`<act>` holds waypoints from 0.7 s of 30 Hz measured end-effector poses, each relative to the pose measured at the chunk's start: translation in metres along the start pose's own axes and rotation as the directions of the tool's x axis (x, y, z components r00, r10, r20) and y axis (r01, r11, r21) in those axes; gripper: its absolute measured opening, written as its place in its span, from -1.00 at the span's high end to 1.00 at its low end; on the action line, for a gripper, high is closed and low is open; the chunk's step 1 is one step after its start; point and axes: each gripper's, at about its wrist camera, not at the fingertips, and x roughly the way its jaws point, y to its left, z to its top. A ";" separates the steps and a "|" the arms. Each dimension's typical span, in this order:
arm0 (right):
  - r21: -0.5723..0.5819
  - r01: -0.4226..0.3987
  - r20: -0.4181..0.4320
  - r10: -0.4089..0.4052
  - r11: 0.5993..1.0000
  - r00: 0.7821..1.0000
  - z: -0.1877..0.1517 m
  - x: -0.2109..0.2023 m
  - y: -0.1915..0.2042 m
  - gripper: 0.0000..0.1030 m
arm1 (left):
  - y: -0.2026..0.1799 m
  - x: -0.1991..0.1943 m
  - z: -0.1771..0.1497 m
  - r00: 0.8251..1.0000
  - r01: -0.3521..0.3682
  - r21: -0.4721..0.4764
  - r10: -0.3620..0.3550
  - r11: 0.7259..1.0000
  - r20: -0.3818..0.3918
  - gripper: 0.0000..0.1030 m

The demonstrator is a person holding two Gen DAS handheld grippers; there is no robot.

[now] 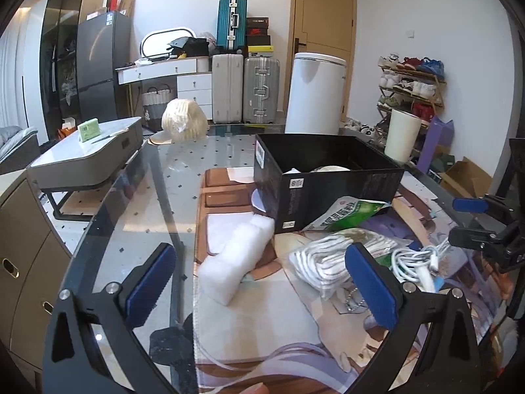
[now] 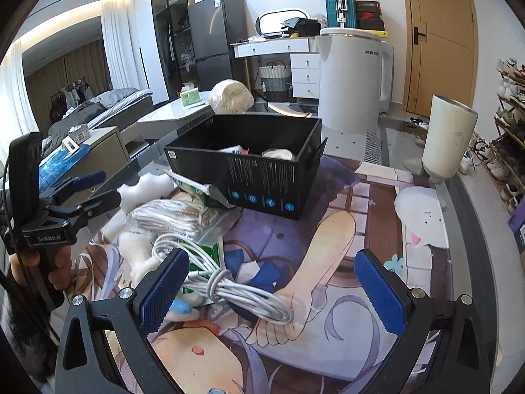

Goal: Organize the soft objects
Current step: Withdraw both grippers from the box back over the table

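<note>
Left gripper [image 1: 265, 290]: fingers spread wide, empty, above white foam block [image 1: 234, 262].
Right gripper [image 2: 274, 290]: fingers spread wide, empty, over coiled white cable [image 2: 242, 290].

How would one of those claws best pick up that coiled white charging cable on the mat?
Grip the coiled white cable across its wrapped waist, coming from above with the open right gripper. There the strands are bundled tight; elsewhere the loops splay loose.

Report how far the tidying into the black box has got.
Partly done: the black box already holds a pale roll and a packet. Nothing is in hand; the left claw and right claw are both open and empty. Left on the mat: foam block, bagged white cord, green packet, white cable.
</note>
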 end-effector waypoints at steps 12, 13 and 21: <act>-0.067 -0.041 -0.062 0.037 0.997 0.997 -0.008 0.010 0.014 -0.98 | 0.004 0.006 0.000 0.999 0.036 -0.022 -0.036 0.999 -0.031 -1.00; -0.075 -0.041 -0.073 0.035 0.996 0.997 -0.009 0.011 0.015 -0.98 | 0.005 0.007 0.000 0.998 0.042 -0.028 -0.044 0.999 -0.040 -1.00; -0.070 -0.026 -0.125 0.017 0.997 0.992 -0.014 0.019 0.009 -0.98 | 0.010 0.008 -0.001 0.998 0.052 -0.056 -0.054 0.997 -0.042 -1.00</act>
